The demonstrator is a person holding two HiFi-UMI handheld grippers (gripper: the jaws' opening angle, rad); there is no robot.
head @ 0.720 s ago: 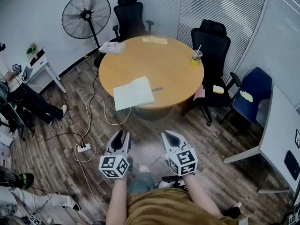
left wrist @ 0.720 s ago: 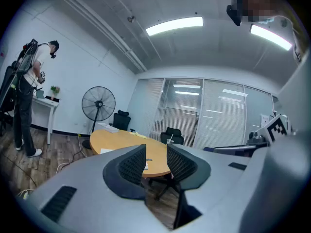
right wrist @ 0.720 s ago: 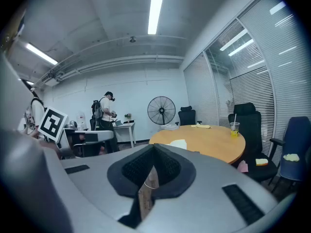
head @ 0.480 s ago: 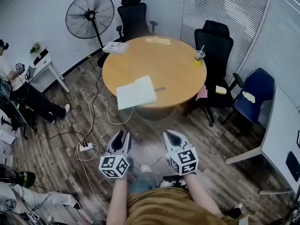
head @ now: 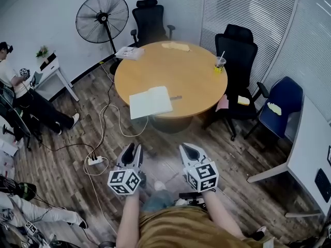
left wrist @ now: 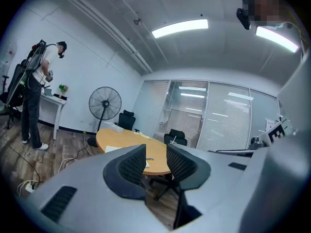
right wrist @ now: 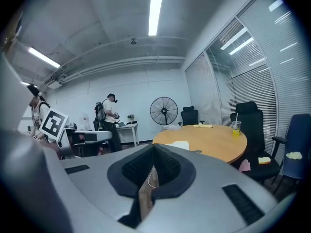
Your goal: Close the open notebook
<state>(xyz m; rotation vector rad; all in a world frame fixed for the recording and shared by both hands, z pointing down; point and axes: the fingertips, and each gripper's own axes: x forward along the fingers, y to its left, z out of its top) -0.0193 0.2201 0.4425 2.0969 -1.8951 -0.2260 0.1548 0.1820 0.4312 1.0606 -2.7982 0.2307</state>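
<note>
Starting at the grey left gripper (head: 134,148): jaws standing apart, nothing between them but air, pointing level over the floor. Just to the right, the grey right gripper (head: 186,148), jaws pressed together at the tips, holding nothing either. Both held low and near, well apart from the table.

Moving outward: brown wood-plank floor (head: 170,149) under both, with a white power strip (head: 93,161) and trailing cables off to the left.

Farther out, a round light-wood table (head: 181,71). On its near-left part, the open white notebook (head: 150,102), lying flat with pages up, near-left corner poking past the rim. Just right of the notebook, a small dark thing (head: 176,97), maybe a pen, too small to call. On the right side of the tabletop, a clear plastic cup with a straw (head: 220,63). At the far-left edge, a stack of white papers (head: 129,52), and at the far edge something flat and pale yellow (head: 176,46).

Around the table: a black office chair (head: 150,19) at the far side, a second black office chair (head: 238,45) at the right, plus a blue chair (head: 282,99) further right. Black pedestal fan (head: 102,18) far left by the wall. Way off left, a person in a white shirt (head: 13,81) standing by a small white desk (head: 51,74).
</note>
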